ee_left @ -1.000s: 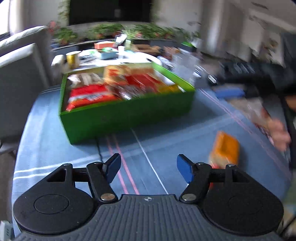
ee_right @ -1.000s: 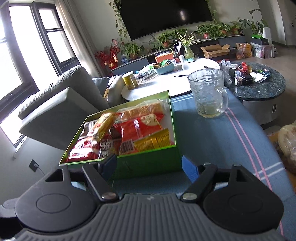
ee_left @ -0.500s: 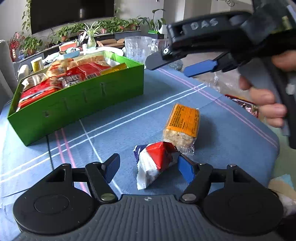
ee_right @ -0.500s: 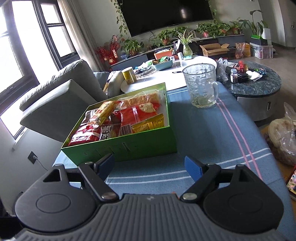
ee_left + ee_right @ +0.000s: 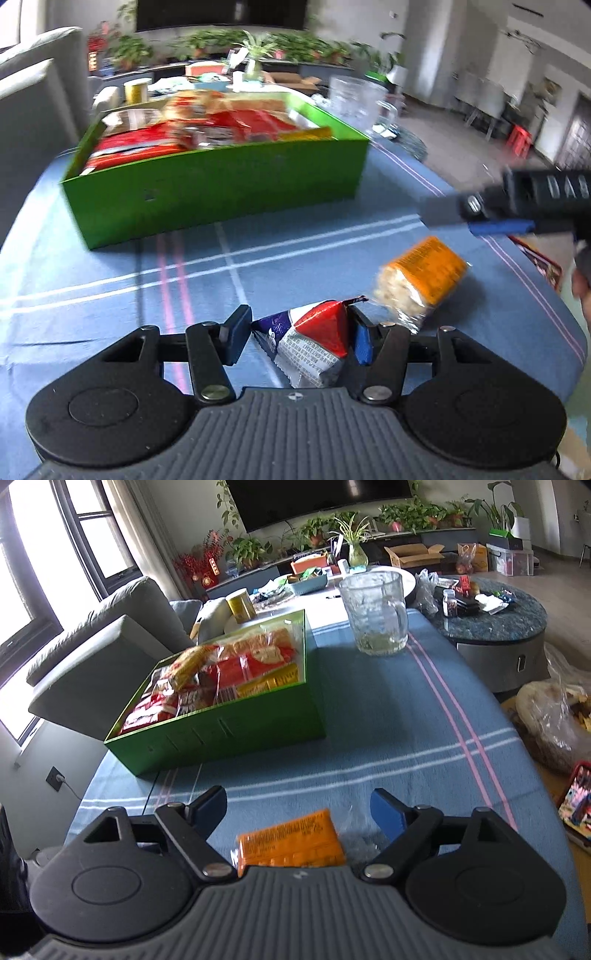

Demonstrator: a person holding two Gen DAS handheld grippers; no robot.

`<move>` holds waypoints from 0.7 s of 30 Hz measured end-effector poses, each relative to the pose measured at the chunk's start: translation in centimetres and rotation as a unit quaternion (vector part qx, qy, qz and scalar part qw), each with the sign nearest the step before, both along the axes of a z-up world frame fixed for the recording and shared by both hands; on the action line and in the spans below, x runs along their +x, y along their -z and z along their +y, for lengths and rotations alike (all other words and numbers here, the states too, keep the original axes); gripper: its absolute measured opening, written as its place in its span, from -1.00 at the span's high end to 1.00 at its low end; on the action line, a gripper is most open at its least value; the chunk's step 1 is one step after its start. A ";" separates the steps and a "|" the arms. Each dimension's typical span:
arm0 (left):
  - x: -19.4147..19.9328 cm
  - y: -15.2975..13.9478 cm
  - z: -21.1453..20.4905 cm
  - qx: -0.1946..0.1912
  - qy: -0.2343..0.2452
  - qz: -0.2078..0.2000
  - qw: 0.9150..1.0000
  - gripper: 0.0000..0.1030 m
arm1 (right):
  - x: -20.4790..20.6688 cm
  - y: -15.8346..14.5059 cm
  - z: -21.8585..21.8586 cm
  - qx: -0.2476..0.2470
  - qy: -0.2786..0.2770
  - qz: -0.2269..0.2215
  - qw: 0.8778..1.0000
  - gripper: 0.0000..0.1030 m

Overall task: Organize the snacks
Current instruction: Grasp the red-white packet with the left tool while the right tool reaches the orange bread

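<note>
A green box (image 5: pixel 221 192) full of red and orange snack packs stands on the blue tablecloth; it also shows in the right wrist view (image 5: pixel 229 734). My left gripper (image 5: pixel 299 334) is shut on a red, white and blue snack packet (image 5: pixel 314 343). An orange cracker pack (image 5: pixel 421 277) lies just right of it. In the right wrist view my right gripper (image 5: pixel 299 808) is open, with the orange cracker pack (image 5: pixel 291 838) lying on the cloth between its fingers. The right gripper (image 5: pixel 495 218) shows at the right of the left wrist view.
A glass mug (image 5: pixel 376 613) stands on the table behind and right of the box. A grey sofa (image 5: pixel 96 642) is at the left. A round dark table (image 5: pixel 498 620) and plastic bags (image 5: pixel 554 716) lie past the table's right edge.
My left gripper has closed on the red, white and blue packet. My right gripper has come down and back, so the orange pack now lies between its open fingers.
</note>
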State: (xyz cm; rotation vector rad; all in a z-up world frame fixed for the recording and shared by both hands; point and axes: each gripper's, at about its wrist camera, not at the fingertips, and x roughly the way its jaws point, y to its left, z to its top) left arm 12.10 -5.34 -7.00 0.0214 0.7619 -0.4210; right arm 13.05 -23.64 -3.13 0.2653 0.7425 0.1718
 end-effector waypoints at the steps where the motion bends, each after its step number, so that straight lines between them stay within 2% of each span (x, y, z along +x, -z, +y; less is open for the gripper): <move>1: -0.1 -0.2 0.4 -0.004 -0.005 0.000 1.000 -0.01 | -0.1 0.0 0.1 -0.001 -0.002 0.001 1.000 -0.55; 12: -1.4 -1.2 3.9 -0.031 -0.047 -0.011 0.998 -0.01 | -1.3 1.0 1.1 -0.012 -0.012 0.028 0.999 -0.56; 21: -2.3 -2.0 6.7 -0.053 -0.083 -0.024 0.995 -0.01 | -2.5 1.1 4.6 -0.034 -0.056 0.031 0.997 -0.56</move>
